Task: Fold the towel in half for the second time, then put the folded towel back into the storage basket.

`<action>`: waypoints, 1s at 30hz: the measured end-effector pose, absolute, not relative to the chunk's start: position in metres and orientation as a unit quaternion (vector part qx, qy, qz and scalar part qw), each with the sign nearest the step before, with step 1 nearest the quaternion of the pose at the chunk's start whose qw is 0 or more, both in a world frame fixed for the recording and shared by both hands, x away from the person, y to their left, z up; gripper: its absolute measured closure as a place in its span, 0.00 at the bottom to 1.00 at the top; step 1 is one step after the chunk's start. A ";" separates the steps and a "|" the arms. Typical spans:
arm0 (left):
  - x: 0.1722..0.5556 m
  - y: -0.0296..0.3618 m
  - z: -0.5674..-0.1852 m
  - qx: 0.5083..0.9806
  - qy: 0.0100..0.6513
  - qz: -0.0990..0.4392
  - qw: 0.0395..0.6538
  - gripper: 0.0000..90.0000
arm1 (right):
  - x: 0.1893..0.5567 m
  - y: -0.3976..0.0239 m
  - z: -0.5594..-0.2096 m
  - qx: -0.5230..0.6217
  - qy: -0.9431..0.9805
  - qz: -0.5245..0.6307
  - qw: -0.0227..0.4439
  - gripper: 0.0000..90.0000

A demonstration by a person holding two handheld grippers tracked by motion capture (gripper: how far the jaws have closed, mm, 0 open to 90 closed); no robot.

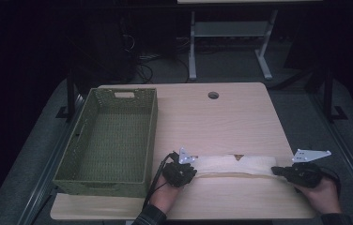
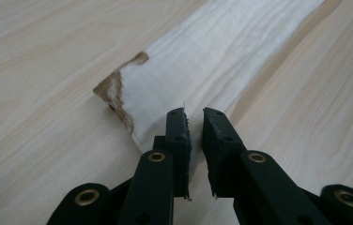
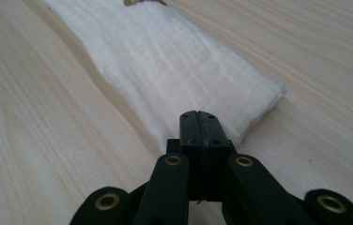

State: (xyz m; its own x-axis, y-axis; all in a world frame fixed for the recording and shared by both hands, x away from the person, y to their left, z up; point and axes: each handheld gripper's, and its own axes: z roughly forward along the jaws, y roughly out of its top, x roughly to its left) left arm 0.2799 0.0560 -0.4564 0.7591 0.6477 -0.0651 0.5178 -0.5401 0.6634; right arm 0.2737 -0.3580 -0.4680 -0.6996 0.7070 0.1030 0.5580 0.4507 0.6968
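A long white folded cloth (image 1: 235, 165) lies across the near part of the wooden table (image 1: 212, 122), with a brown patch (image 1: 238, 157) at its far edge. My left gripper (image 1: 194, 172) is at the cloth's left end. In the left gripper view its jaws (image 2: 194, 112) stand a narrow gap apart over the cloth (image 2: 212, 61), beside a brown corner (image 2: 113, 89), and nothing is pressed between them. My right gripper (image 1: 274, 169) is at the cloth's right end. In the right gripper view its jaws (image 3: 198, 114) are shut together over the cloth's near edge (image 3: 165, 61); whether they pinch fabric is hidden.
A green woven basket (image 1: 151, 136) stands empty on the table's left side, its right wall close to my left hand. A round cable hole (image 1: 213, 95) sits near the table's far edge. A metal stand's legs (image 1: 192, 47) rise beyond the table.
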 end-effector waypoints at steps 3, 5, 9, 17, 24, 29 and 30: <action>0.280 0.056 -0.456 0.872 0.336 0.092 0.344 0.89 | 0.274 -0.358 -0.468 0.373 0.846 0.367 0.101 0.99; 0.281 0.057 -0.454 0.870 0.336 0.087 0.351 0.84 | 0.274 -0.359 -0.467 0.374 0.843 0.374 0.100 0.99; 0.283 0.060 -0.449 0.864 0.336 0.088 0.363 0.68 | 0.272 -0.360 -0.462 0.370 0.837 0.390 0.098 0.99; 0.291 0.064 -0.448 0.863 0.333 0.082 0.370 0.46 | 0.267 -0.341 -0.466 0.368 0.846 0.378 0.079 1.00; 0.289 0.057 -0.450 0.873 0.310 0.082 0.367 0.37 | 0.282 -0.339 -0.471 0.386 0.842 0.366 0.093 1.00; 0.288 0.058 -0.451 0.870 0.314 0.084 0.371 0.34 | 0.294 -0.337 -0.470 0.387 0.843 0.356 0.114 1.00; 0.288 0.058 -0.452 0.869 0.315 0.086 0.371 0.34 | 0.297 -0.337 -0.470 0.386 0.843 0.356 0.115 1.00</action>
